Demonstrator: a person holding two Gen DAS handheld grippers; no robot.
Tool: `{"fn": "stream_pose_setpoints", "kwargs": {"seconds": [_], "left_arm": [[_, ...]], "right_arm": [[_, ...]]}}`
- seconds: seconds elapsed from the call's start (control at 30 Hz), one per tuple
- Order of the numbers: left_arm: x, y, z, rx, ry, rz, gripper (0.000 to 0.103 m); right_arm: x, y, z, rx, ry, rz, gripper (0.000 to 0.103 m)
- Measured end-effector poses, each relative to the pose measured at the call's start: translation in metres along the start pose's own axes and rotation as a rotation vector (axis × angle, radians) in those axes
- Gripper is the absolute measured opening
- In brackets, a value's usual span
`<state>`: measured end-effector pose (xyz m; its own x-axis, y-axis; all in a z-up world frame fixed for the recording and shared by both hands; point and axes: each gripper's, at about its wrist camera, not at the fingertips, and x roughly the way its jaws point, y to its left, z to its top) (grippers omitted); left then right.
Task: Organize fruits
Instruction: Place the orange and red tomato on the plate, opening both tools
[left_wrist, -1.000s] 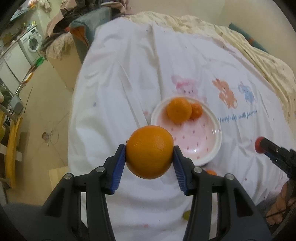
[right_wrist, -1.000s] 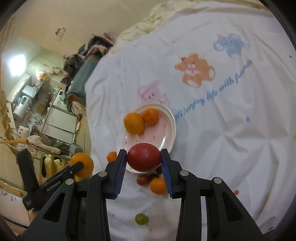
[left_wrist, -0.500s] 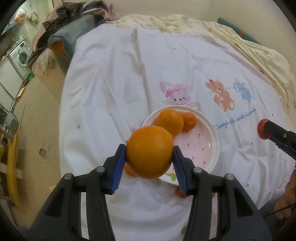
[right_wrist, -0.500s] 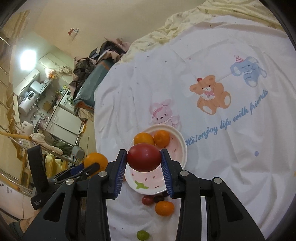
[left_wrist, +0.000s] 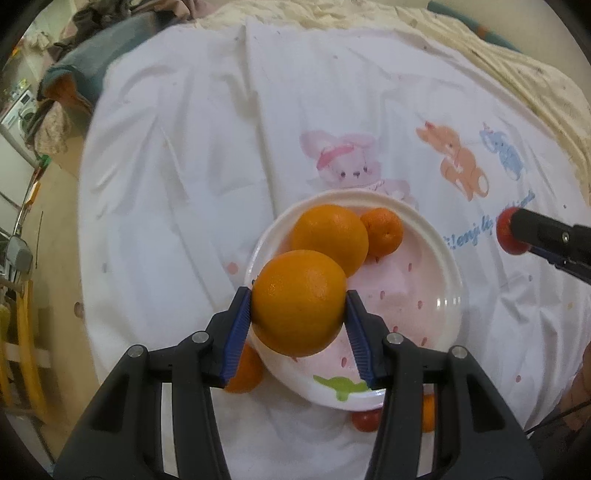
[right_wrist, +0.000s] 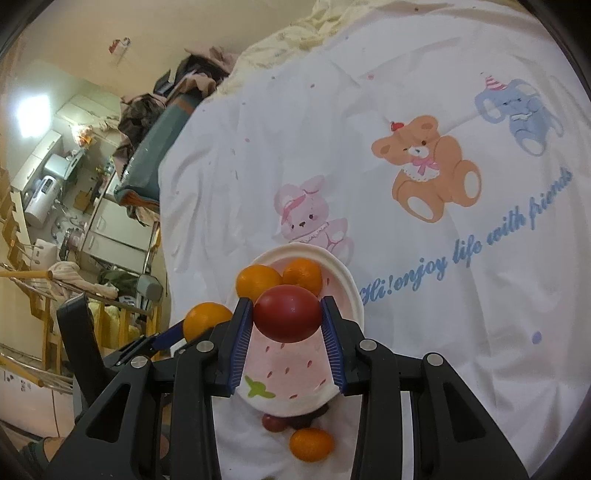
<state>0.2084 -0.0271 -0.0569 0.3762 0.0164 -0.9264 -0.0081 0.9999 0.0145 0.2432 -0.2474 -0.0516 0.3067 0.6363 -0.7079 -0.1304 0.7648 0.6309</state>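
My left gripper (left_wrist: 298, 320) is shut on a large orange (left_wrist: 299, 301) and holds it above the near left rim of a white and pink plate (left_wrist: 417, 295). The plate holds another orange (left_wrist: 330, 236) and a small tangerine (left_wrist: 382, 230). My right gripper (right_wrist: 287, 325) is shut on a red tomato (right_wrist: 287, 313) above the same plate (right_wrist: 343, 280). In the left wrist view the right gripper with its tomato (left_wrist: 508, 236) shows at the right edge. In the right wrist view the left gripper's orange (right_wrist: 207, 319) shows at the left.
Loose fruit lies on the white cartoon-print sheet (left_wrist: 184, 166) near the plate: a tangerine (left_wrist: 243, 373), a small red fruit (left_wrist: 365, 419) and a tangerine (right_wrist: 312, 445). The bed's left edge drops to the floor (left_wrist: 55, 221). Clothes pile up at the far left (right_wrist: 173, 99).
Both grippers have moved forward toward the plate with their fruit still held. The plate now looks larger and closer in both views.
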Motion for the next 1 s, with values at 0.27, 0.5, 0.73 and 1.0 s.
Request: {"fn": "stream_pose_setpoints", "kwargs": {"seconds": [0.27,0.5,0.73,1.0], "left_arm": [[0.032,-0.012,0.002,0.059,0.048,0.093,0.046],[0.036,-0.015,-0.001,0.076,0.047,0.121,0.052],[0.038,-0.007,0.003,0.054,0.062,0.073,0.068],[0.019,-0.006,0.006,0.02,0.016,0.022,0.073]], "right_arm": [[0.033,-0.004,0.012,-0.015,0.067,-0.027,0.039],[0.069,-0.01,0.004,-0.013,0.161,-0.058,0.04],[0.08,-0.013,-0.001,-0.009,0.194,-0.062,0.042],[0.073,-0.014,0.0,0.016,0.168,-0.049,0.062]]}}
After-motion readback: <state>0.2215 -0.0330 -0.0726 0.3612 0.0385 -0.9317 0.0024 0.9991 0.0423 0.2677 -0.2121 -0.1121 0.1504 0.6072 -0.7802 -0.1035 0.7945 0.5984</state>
